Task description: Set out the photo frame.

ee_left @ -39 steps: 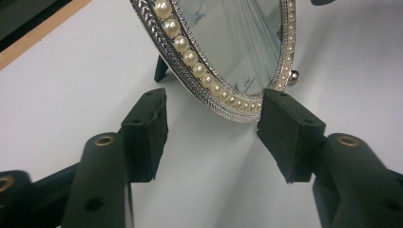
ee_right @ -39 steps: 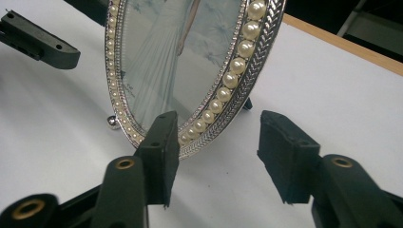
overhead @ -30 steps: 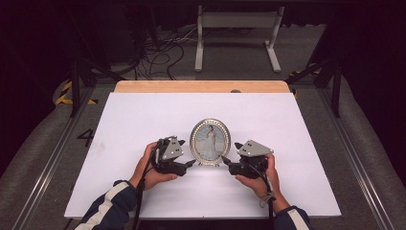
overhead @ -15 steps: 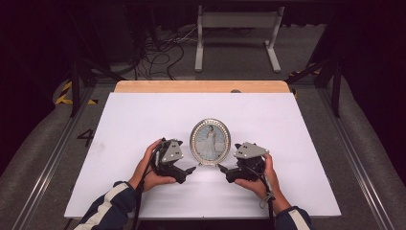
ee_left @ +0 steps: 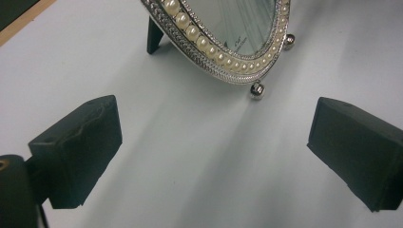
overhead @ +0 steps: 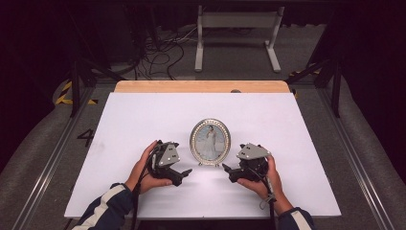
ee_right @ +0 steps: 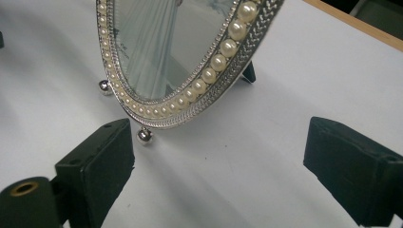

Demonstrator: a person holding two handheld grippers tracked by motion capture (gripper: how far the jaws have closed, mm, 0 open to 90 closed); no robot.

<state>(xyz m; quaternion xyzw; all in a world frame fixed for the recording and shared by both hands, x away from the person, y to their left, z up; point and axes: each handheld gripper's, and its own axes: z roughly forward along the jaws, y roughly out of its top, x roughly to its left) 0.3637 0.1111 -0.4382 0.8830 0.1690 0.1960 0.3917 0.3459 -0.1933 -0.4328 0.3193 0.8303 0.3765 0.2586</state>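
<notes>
The oval silver pearl-rimmed picture frame (overhead: 210, 142) stands free; left gripper (overhead: 184, 173) and right gripper (overhead: 227, 170), jaws just spread wide, should be drawn back level, its ball feet left untouched.

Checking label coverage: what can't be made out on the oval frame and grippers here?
- Picture frame top: cut by the upper edge in both gripper views.
- Rear stand: mostly hidden behind the frame.
- Photo detail: too small in the high view.
- Left gripper jaws: foreshortened in the high view.

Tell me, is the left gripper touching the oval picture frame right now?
Apart. The left gripper view shows bare table between the open left gripper and the frame.
</notes>
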